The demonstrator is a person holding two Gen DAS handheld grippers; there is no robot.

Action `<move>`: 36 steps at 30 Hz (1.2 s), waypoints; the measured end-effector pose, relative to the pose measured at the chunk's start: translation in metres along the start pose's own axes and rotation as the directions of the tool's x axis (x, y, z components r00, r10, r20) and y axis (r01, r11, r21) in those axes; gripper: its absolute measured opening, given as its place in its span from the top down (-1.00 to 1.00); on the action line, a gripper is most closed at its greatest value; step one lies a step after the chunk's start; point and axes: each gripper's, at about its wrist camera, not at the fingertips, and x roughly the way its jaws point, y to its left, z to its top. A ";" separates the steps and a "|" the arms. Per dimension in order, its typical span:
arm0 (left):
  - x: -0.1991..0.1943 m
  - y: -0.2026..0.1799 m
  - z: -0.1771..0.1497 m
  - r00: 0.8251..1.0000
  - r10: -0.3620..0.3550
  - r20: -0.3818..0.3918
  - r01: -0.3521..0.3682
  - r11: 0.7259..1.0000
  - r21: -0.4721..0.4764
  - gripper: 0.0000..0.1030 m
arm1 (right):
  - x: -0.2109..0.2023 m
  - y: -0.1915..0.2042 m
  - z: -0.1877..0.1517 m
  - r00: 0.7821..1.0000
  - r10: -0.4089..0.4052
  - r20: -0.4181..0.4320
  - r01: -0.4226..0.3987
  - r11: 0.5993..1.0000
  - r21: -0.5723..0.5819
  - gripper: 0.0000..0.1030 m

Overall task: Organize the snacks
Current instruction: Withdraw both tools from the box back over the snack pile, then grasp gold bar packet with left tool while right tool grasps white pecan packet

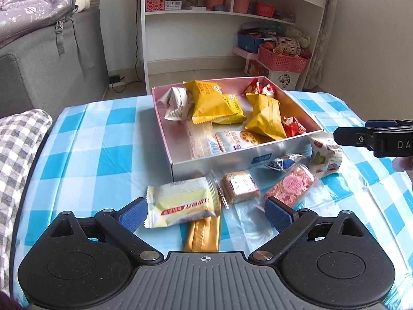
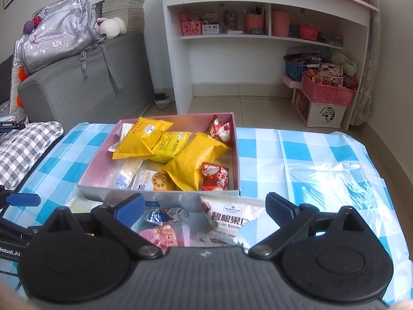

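Observation:
A pink-lined box (image 1: 214, 160) (image 2: 180, 196) on the blue checked table holds several yellow, red and white snack packs. In front of it lie loose snacks: a pale yellow pack (image 1: 183, 204), a gold bar (image 1: 204, 235), a brown square cake (image 1: 240, 187), a pink cake (image 1: 291, 184) (image 2: 160, 235), a blue candy (image 1: 282, 162) (image 2: 165, 214) and a white pecan pack (image 1: 326, 155) (image 2: 227, 219). My left gripper (image 1: 206, 213) is open above the pale yellow pack. My right gripper (image 2: 204, 206) is open above the pecan pack and shows at the right edge of the left wrist view (image 1: 371, 137).
A grey sofa (image 2: 85, 90) with a backpack (image 2: 56, 33) stands at the left. A white shelf unit (image 2: 268, 38) and pink baskets (image 2: 327, 90) stand behind the table. A checked cushion (image 1: 18, 149) lies by the table's left edge. The table's right half (image 2: 322, 170) is bare plastic cloth.

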 end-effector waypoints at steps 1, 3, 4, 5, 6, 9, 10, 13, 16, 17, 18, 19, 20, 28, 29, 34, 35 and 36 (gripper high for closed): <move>0.001 0.000 -0.004 1.000 -0.002 -0.006 0.002 1.000 0.002 -0.91 | 0.000 -0.001 -0.003 1.000 -0.002 -0.004 0.002 1.000 -0.001 -0.94; 0.002 0.000 -0.011 1.000 -0.006 -0.013 0.006 1.000 0.004 -0.91 | 0.001 -0.002 -0.010 1.000 -0.007 -0.012 0.007 1.000 -0.004 -0.95; 0.003 0.000 -0.014 1.000 -0.008 -0.017 0.009 1.000 0.006 -0.91 | 0.002 -0.004 -0.013 1.000 -0.012 -0.018 0.012 1.000 -0.003 -0.95; 0.005 0.000 -0.018 1.000 -0.013 -0.023 0.013 1.000 0.008 -0.91 | 0.002 -0.005 -0.017 1.000 -0.015 -0.023 0.015 1.000 0.003 -0.95; 0.007 0.000 -0.022 0.999 -0.019 -0.030 0.019 1.000 0.011 -0.91 | 0.003 -0.007 -0.019 1.000 -0.013 -0.027 0.014 1.000 0.008 -0.95; 0.012 -0.004 -0.032 0.998 -0.034 -0.052 0.035 0.999 0.031 -0.91 | 0.003 -0.012 -0.027 0.999 -0.010 -0.044 0.012 0.999 0.030 -0.95; 0.014 -0.006 -0.036 0.998 -0.038 -0.056 0.040 0.998 0.040 -0.91 | 0.004 -0.013 -0.029 0.999 -0.009 -0.049 0.010 0.999 0.031 -0.95; 0.021 -0.008 -0.043 0.996 -0.051 -0.072 0.056 0.997 0.060 -0.89 | 0.009 -0.017 -0.034 0.998 -0.021 -0.057 0.023 0.999 0.024 -0.95; 0.026 -0.011 -0.047 0.997 -0.037 -0.067 0.042 0.995 0.085 -0.86 | 0.017 -0.023 -0.035 0.997 -0.026 -0.073 0.029 0.999 0.033 -0.94; 0.027 -0.010 -0.047 0.997 -0.039 -0.063 0.044 0.996 0.084 -0.82 | 0.019 -0.024 -0.035 0.997 -0.027 -0.076 0.030 0.999 0.038 -0.94; 0.028 -0.009 -0.046 0.997 -0.043 -0.061 0.048 0.996 0.078 -0.78 | 0.022 -0.026 -0.035 0.997 -0.026 -0.077 0.029 0.999 0.043 -0.94; 0.029 -0.008 -0.045 0.997 -0.047 -0.061 0.051 0.996 0.070 -0.76 | 0.024 -0.027 -0.034 0.997 -0.023 -0.078 0.026 0.998 0.048 -0.93; 0.030 -0.007 -0.043 0.997 -0.049 -0.058 0.053 0.997 0.062 -0.70 | 0.027 -0.029 -0.034 0.997 -0.021 -0.079 0.025 0.998 0.050 -0.93; 0.043 -0.007 -0.037 0.998 -0.028 -0.061 0.031 0.998 0.060 -0.15 | 0.042 -0.037 -0.031 0.995 -0.021 -0.097 0.028 0.997 0.070 -0.74; 0.043 -0.007 -0.036 0.998 -0.024 -0.061 0.028 0.997 0.065 -0.08 | 0.044 -0.039 -0.031 0.995 -0.020 -0.100 0.028 0.996 0.080 -0.71; 0.045 -0.014 -0.034 0.998 -0.002 -0.066 0.008 0.996 0.086 0.14 | 0.051 -0.044 -0.029 0.993 0.019 -0.115 -0.002 0.989 0.145 -0.53; 0.045 -0.015 -0.034 0.998 0.000 -0.067 0.007 0.996 0.092 0.20 | 0.052 -0.044 -0.028 0.993 0.024 -0.117 -0.006 0.988 0.153 -0.49; 0.044 -0.016 -0.035 0.998 0.000 -0.068 0.007 0.995 0.095 0.27 | 0.052 -0.044 -0.028 0.992 0.027 -0.119 -0.008 0.987 0.160 -0.41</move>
